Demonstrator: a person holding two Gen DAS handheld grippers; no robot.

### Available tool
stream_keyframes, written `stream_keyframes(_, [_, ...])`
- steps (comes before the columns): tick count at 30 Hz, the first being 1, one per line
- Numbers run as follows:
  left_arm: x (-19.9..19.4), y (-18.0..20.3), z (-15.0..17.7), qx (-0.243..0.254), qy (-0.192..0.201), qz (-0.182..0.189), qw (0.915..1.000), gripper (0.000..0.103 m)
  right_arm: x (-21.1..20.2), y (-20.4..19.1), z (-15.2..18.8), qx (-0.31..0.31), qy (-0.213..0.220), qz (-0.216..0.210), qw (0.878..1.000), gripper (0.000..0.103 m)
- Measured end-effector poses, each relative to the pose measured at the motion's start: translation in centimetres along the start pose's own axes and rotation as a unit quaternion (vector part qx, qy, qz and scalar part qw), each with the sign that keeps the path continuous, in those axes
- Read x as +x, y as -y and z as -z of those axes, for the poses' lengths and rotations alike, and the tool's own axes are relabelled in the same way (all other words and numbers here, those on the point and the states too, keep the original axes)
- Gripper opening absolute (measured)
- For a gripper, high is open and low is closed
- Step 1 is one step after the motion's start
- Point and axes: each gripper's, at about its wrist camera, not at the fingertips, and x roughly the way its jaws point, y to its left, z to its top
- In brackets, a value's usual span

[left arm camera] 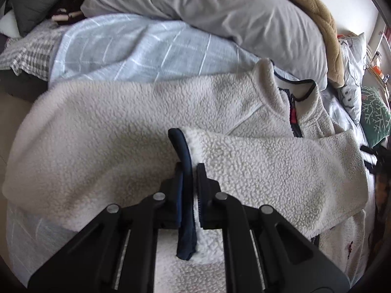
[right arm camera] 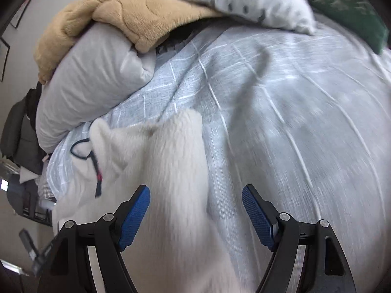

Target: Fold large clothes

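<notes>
The fleece jacket (left arm camera: 136, 112) lay lengthwise across the bed (right arm camera: 281, 112), collar toward the pillow (left arm camera: 220, 17). The left hand-held gripper (left arm camera: 189, 195) pinched its navy cuff (left arm camera: 183, 151); the right hand-held gripper (right arm camera: 195, 214) gaped empty over open bedspread.

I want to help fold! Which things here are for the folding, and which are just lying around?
For the folding: white fleece jacket, its navy cuff, left gripper, right gripper.

Just lying around: grey pillow, tan blanket, green cushion.
</notes>
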Motion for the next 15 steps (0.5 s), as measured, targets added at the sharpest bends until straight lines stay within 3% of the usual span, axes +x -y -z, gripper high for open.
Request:
stream_keyframes(5, [-0.1,0.4,-0.1,0.017,0.021,-0.016,0.9995,0.011,4.1,1.4,-2.6,0.038,-0.014,-0.027,0.999,0.075])
stream_keyframes(6, [-0.1,0.6,-0.1,0.02,0.024,-0.021,0.9993,0.011,4.5,1.6,-2.7,0.05,-0.013,-0.042,0.998,0.054])
stream_keyframes(7, [-0.2,0.8,-0.2,0.019,0.032,-0.023,0.999,0.011,4.9,1.4,-2.7,0.051,-0.012,-0.064,0.997,0.016])
stream_keyframes(8, [-0.5,0.9,-0.3,0.017,0.041,-0.021,0.9988,0.01,4.9,1.1,-2.7,0.046,-0.016,-0.074,0.996,0.016])
stream_keyframes(9, [-0.8,1.1,-0.4,0.016,0.049,-0.019,0.9985,0.01,4.2,0.4,-2.7,0.035,0.005,-0.056,0.998,0.015])
stream_keyframes(12, [-1.1,1.7,-0.9,0.02,0.074,-0.022,0.9968,0.01,0.8,-1.3,-2.7,-0.003,0.097,-0.019,0.995,0.015])
stream_keyframes(13, [-0.3,1.8,-1.0,0.026,0.066,-0.031,0.997,0.01,0.6,-1.4,-2.9,-0.008,0.107,-0.007,0.994,0.015])
stream_keyframes(15, [2.6,1.8,-0.9,0.038,0.022,-0.038,0.9983,0.013,1.6,-1.6,-3.0,-0.024,0.087,0.007,0.996,0.019])
